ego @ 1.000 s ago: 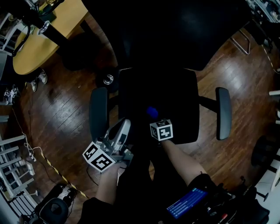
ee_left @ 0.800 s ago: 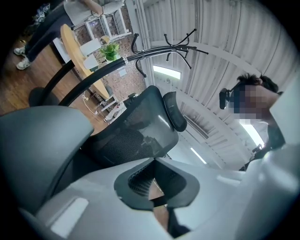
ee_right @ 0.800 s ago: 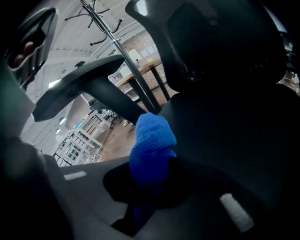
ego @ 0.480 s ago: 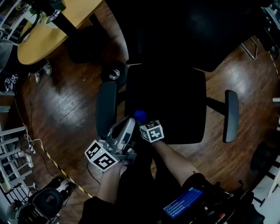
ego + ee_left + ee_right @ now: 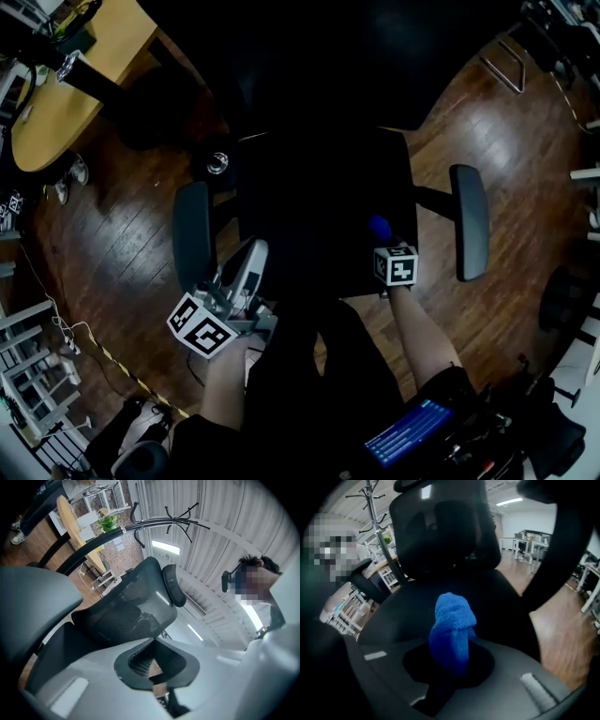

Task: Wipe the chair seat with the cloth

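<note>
A black office chair seat [image 5: 319, 206] lies below me between its grey armrests, the left armrest [image 5: 192, 234] and the right armrest [image 5: 469, 234]. My right gripper [image 5: 382, 240] is shut on a blue cloth [image 5: 379, 227] and holds it against the seat's front right part. In the right gripper view the blue cloth [image 5: 452, 625] sticks up out of the right gripper [image 5: 454, 644] in front of the backrest [image 5: 445, 527]. My left gripper [image 5: 253, 251] hangs by the seat's front left corner, shut, with nothing in it. The left gripper [image 5: 152, 641] points up at the mesh backrest [image 5: 136, 611].
A wooden table [image 5: 56, 94] stands at the far left on the dark plank floor [image 5: 112, 225]. A chair caster [image 5: 217, 164] shows behind the left armrest. A coat rack [image 5: 178, 517] and a person [image 5: 276, 602] appear in the left gripper view.
My right gripper has carried the blue cloth across the seat from its front left to its front right. The left gripper has stayed by the left armrest.
</note>
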